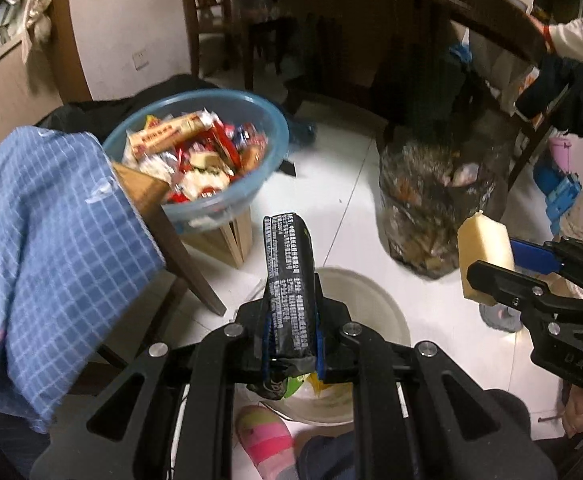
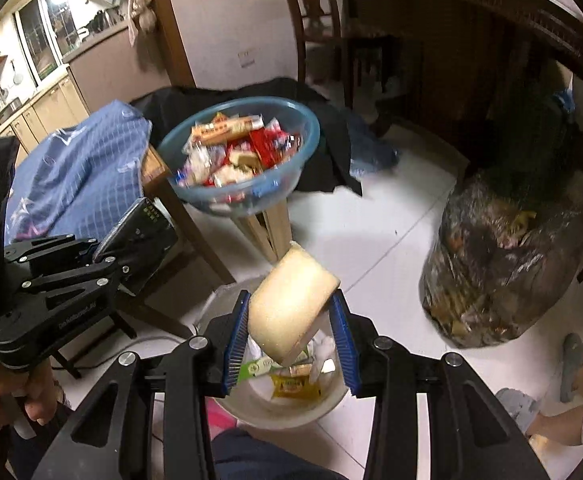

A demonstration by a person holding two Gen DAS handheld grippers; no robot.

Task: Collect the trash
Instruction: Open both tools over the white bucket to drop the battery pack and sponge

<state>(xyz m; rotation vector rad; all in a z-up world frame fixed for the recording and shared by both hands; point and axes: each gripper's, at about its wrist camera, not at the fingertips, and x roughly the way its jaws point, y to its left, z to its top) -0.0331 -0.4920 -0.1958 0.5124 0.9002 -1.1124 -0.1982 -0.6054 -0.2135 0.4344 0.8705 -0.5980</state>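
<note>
Above the round white plastic waste bin (image 2: pixel 251 404) on the floor, the left claw (image 1: pixel 291 344) pinches a flattened black printed wrapper (image 1: pixel 289 280) and the right claw (image 2: pixel 291 340), part open, clamps a pale yellow sponge block (image 2: pixel 291 308), both seemingly poised for dropping in.

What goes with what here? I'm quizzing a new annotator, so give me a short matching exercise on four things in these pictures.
Things:
1. black wrapper
2. pale foam block
3. blue bowl
4. white bin

Places:
A. on a wooden stool, full of snack packets
B. between the right gripper's blue pads
C. on the floor under both grippers
D. pinched in the left gripper

Pairs: 1-D, 2-B, 3-A, 4-C
</note>
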